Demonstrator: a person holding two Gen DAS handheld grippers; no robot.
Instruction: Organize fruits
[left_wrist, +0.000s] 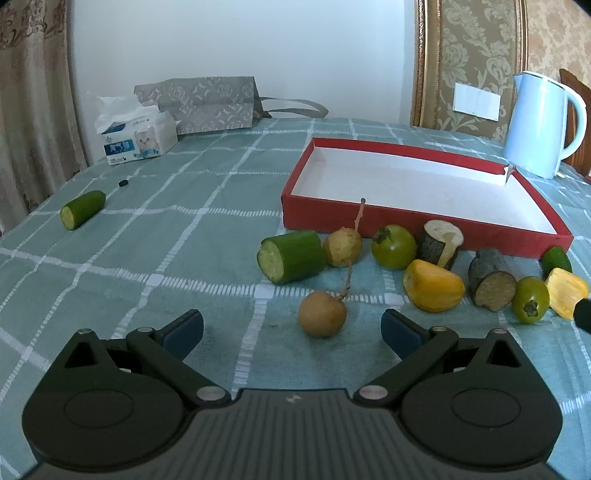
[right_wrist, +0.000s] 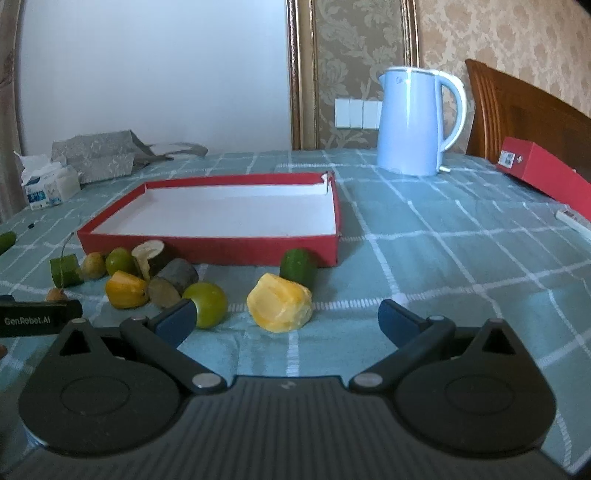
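Left wrist view. Left gripper (left_wrist: 291, 326): fingers spread wide, holding nothing, low over the checked bench (left_wrist: 166, 258). A brown longan (left_wrist: 322, 314) lies on the cloth between the fingertips, slightly ahead of them, touching neither. Beyond it, a row along the near wall of the red box (left_wrist: 406, 225): cucumber piece (left_wrist: 293, 256), second longan (left_wrist: 342, 246), green tomato (left_wrist: 393, 246), cut sugarcane stub (left_wrist: 441, 243), yellow jackfruit piece (left_wrist: 433, 290), second sugarcane stub (left_wrist: 491, 282), second green tomato (left_wrist: 530, 300), another yellow piece (left_wrist: 566, 297) at far right. The box, white inside, is empty. A lone cucumber piece (left_wrist: 83, 208) lies well apart at far left. Tissue pack (left_wrist: 136, 138), grey paper bag (left_wrist: 207, 103) and pale blue kettle (left_wrist: 543, 123) stand at the far edge.

Right wrist view. Right gripper (right_wrist: 286, 317): fingers spread wide, empty. A yellow jackfruit lump (right_wrist: 279, 307) lies between the fingertips, nearer the left one, contact not discernible. A green tomato (right_wrist: 207, 304) sits just beside the left fingertip. A cucumber stub (right_wrist: 297, 266) lies beyond, by the box's near wall. The other gripper's body shows at the left edge.
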